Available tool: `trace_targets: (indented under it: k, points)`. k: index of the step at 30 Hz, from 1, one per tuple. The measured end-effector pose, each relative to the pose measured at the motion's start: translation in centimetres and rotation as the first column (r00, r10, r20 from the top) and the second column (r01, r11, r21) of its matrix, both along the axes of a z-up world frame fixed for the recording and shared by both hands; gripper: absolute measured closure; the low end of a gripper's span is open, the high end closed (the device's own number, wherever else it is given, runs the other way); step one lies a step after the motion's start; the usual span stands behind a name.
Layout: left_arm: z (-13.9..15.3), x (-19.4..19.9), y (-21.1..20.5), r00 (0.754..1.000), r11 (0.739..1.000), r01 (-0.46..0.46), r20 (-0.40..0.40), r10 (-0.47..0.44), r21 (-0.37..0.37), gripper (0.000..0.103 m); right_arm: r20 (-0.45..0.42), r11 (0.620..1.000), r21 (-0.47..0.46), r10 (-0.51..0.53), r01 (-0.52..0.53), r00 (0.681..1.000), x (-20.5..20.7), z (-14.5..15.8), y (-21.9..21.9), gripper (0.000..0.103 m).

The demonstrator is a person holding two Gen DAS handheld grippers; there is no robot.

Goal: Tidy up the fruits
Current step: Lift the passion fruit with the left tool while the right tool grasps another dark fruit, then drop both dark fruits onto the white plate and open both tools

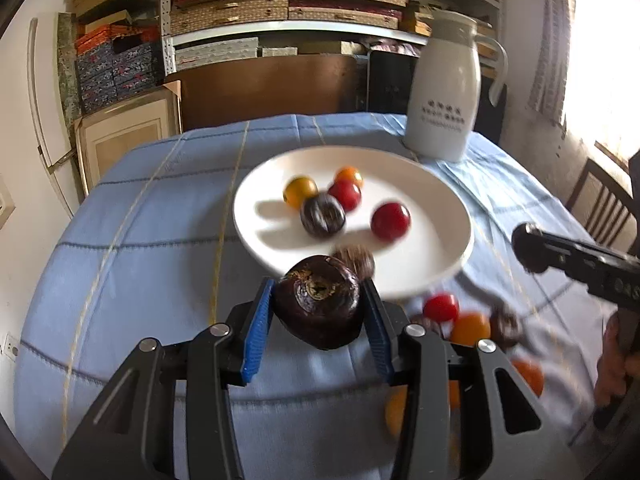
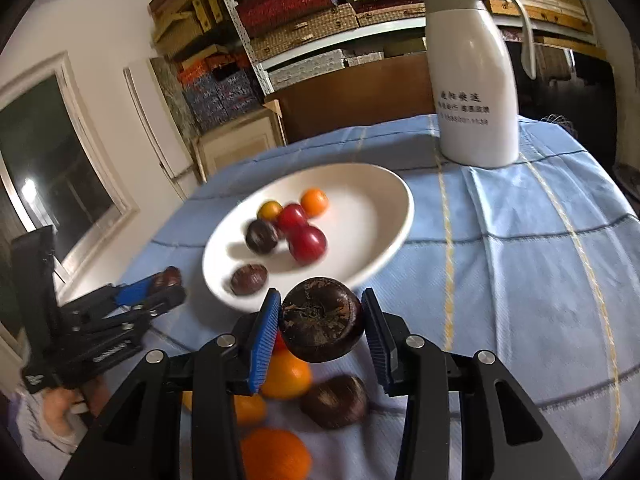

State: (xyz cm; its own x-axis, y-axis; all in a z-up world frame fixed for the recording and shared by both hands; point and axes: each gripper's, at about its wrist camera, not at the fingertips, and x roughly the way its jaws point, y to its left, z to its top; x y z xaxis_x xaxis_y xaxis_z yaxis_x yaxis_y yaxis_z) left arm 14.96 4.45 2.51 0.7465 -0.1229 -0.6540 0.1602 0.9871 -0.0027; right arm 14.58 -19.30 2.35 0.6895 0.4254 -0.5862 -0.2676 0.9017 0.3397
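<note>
My left gripper (image 1: 318, 287) is shut on a dark brown round fruit (image 1: 320, 314), which it holds above the blue cloth just before the near rim of the white plate (image 1: 440, 248). On the plate lie two red fruits, a yellow one, an orange one and two dark ones. My right gripper (image 2: 321, 297) is shut on another dark brown fruit (image 2: 320, 330) near the plate's (image 2: 384, 188) front edge. Loose fruits lie on the cloth beneath it: an orange one (image 2: 286, 374), a dark one (image 2: 336, 400) and another orange one (image 2: 276, 454). The left gripper (image 2: 164, 282) shows at the left of the right wrist view.
A tall white jug (image 1: 444, 92) stands behind the plate at the back right of the table. A red fruit (image 1: 440, 307) lies between the grippers. A person's hand (image 1: 616, 360) holds the right gripper's handle. Shelves of boxes fill the back wall; a wooden chair (image 1: 600, 200) stands at the right.
</note>
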Motion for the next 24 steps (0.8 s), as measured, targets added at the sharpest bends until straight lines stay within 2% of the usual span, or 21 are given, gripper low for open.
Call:
trace_targets:
  k: [3, 5, 6, 7, 8, 9, 12, 14, 16, 21, 24]
  points:
    - [0.4, 2.8, 0.0, 0.999, 0.999, -0.028, -0.019, 0.027, -0.021, 0.06, -0.006, 1.0, -0.009, 0.004, -0.004, 1.0, 2.1, 0.8, 1.1, 0.061]
    - [0.1, 4.3, -0.2, 0.998, 0.999, -0.048, -0.027, 0.048, -0.006, 0.06, -0.014, 1.0, -0.02, 0.007, -0.007, 1.0, 3.7, 0.6, 2.2, 0.061]
    - [-0.1, 4.8, -0.3, 0.998, 0.999, -0.054, -0.026, 0.054, 0.0, 0.057, -0.023, 1.0, -0.014, 0.01, -0.01, 1.0, 4.4, 0.4, 2.5, 0.061]
    - [-0.4, 5.2, -0.3, 0.998, 0.998, -0.057, -0.027, 0.057, 0.001, 0.052, -0.032, 1.0, -0.003, 0.014, -0.014, 0.999, 4.9, 0.1, 2.7, 0.059]
    - [-0.6, 5.4, -0.3, 0.998, 0.998, -0.057, -0.027, 0.057, -0.001, 0.038, -0.042, 0.999, 0.027, 0.017, -0.016, 0.999, 5.6, -0.4, 2.7, 0.055]
    - [-0.9, 5.4, -0.4, 0.998, 0.999, -0.051, -0.023, 0.051, -0.003, 0.03, -0.053, 0.999, 0.047, 0.012, -0.01, 0.999, 6.0, -0.7, 2.7, 0.045]
    - [-1.5, 5.2, -0.7, 0.999, 0.999, -0.04, -0.022, 0.04, 0.032, 0.027, -0.061, 0.998, 0.056, -0.004, 0.008, 0.998, 6.3, -1.2, 1.9, 0.043]
    - [-1.5, 4.7, -0.7, 0.999, 0.998, -0.043, -0.016, 0.044, 0.037, 0.018, -0.059, 0.997, 0.067, -0.036, 0.04, 0.998, 6.1, -1.2, 1.2, 0.042]
    - [-1.5, 4.0, -0.6, 0.999, 0.998, -0.044, -0.008, 0.045, 0.044, 0.016, -0.072, 0.996, 0.079, -0.04, 0.046, 0.997, 5.7, -1.5, 0.9, 0.04]
    - [-2.1, 1.5, -1.1, 0.999, 0.995, -0.04, 0.011, 0.04, 0.092, 0.009, -0.081, 0.997, 0.051, -0.053, 0.058, 0.995, 4.5, -2.3, 0.7, 0.039]
    - [-2.5, -0.1, -1.5, 1.0, 0.994, -0.026, 0.009, 0.025, 0.105, 0.006, -0.075, 0.997, 0.038, -0.059, 0.062, 0.995, 3.6, -2.3, 0.5, 0.031]
